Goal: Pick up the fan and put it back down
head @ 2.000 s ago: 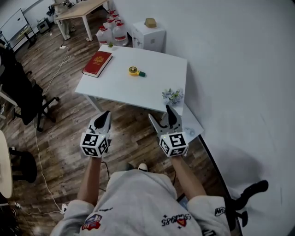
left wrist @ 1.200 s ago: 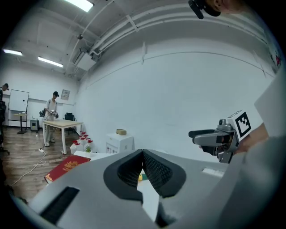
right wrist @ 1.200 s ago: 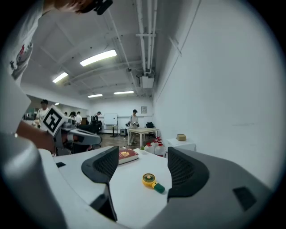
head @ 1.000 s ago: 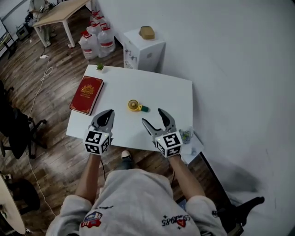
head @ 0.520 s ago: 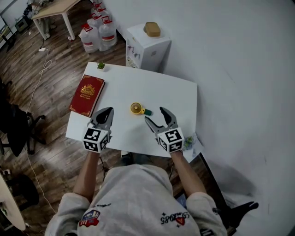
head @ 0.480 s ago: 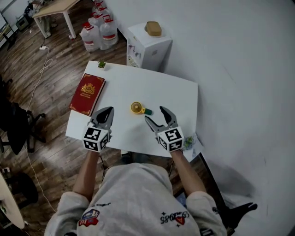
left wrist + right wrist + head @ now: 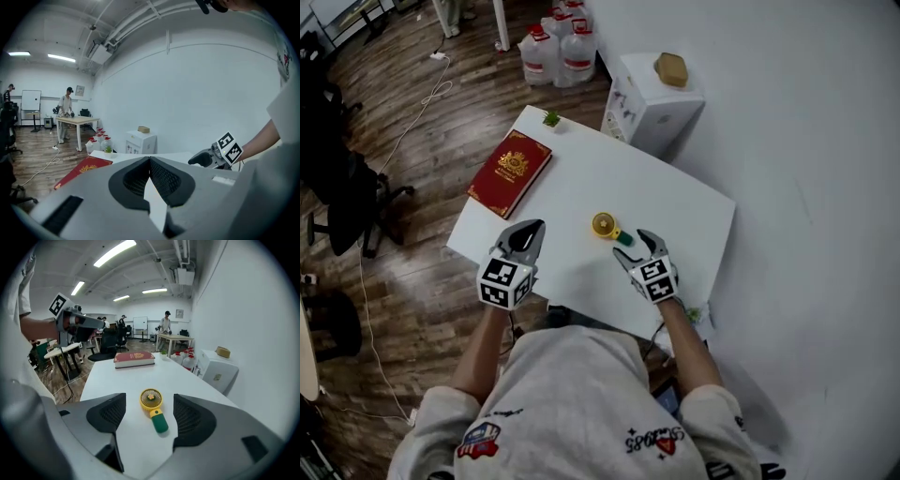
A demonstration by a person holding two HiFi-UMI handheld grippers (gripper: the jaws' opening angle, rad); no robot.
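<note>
Holds left hand-held gripper (image 7: 528, 232) pressed together, empty, over near edge of desk (image 7: 684, 202), right of red book (image 7: 510, 172). Shows fan (image 7: 610, 228) flat mid-desk, handle end between jaws of right hand-held gripper (image 7: 634, 247) — spread, closing, pads clear of it.

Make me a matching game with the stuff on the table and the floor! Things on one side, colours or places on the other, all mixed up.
Things:
1 fan
2 book
3 little plant
4 water jugs

Colours or places:
A on the floor
B yellow with a green handle
C far corner of the table
D red

Pairs: 1-B, 2-D, 3-C, 4-A
</note>
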